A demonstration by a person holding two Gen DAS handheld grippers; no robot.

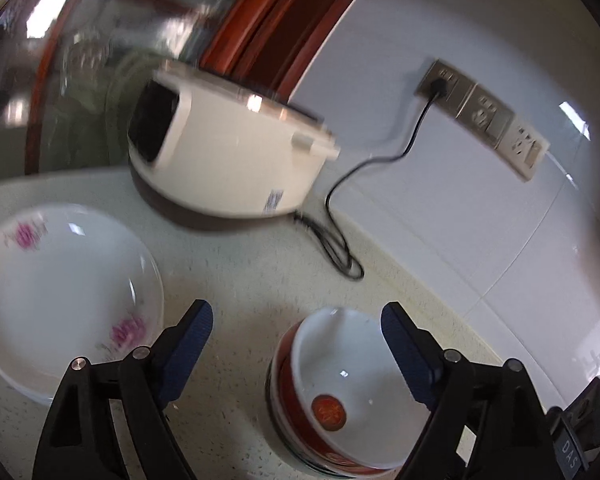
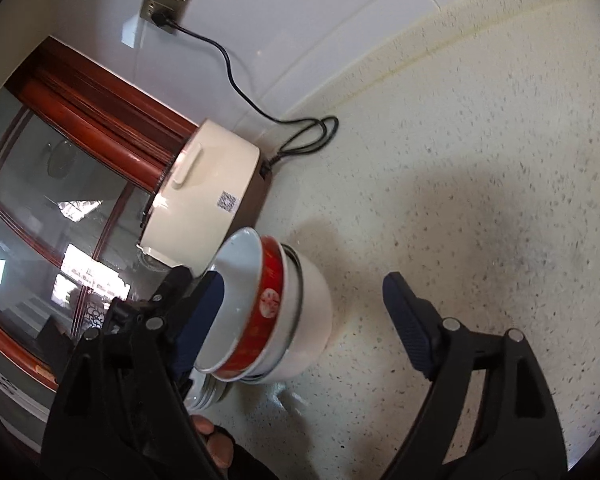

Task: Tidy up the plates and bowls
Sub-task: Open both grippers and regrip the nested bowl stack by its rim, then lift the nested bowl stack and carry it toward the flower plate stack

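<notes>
A stack of bowls (image 1: 340,396) stands on the counter, a red-and-white bowl on top; it also shows in the right wrist view (image 2: 268,312). A stack of white plates with pink flowers (image 1: 64,296) lies to its left. My left gripper (image 1: 296,320) is open and empty, above the counter between the plates and the bowls. My right gripper (image 2: 304,292) is open and empty, its jaws on either side of the bowl stack without touching it. The left gripper's fingers (image 2: 204,312) show beside the bowls in the right wrist view.
A cream rice cooker (image 1: 224,152) stands at the back by a red-framed window (image 1: 276,24); its black cord (image 1: 340,216) runs to a wall socket (image 1: 444,84). The speckled counter (image 2: 480,168) stretches to the right up to the tiled wall.
</notes>
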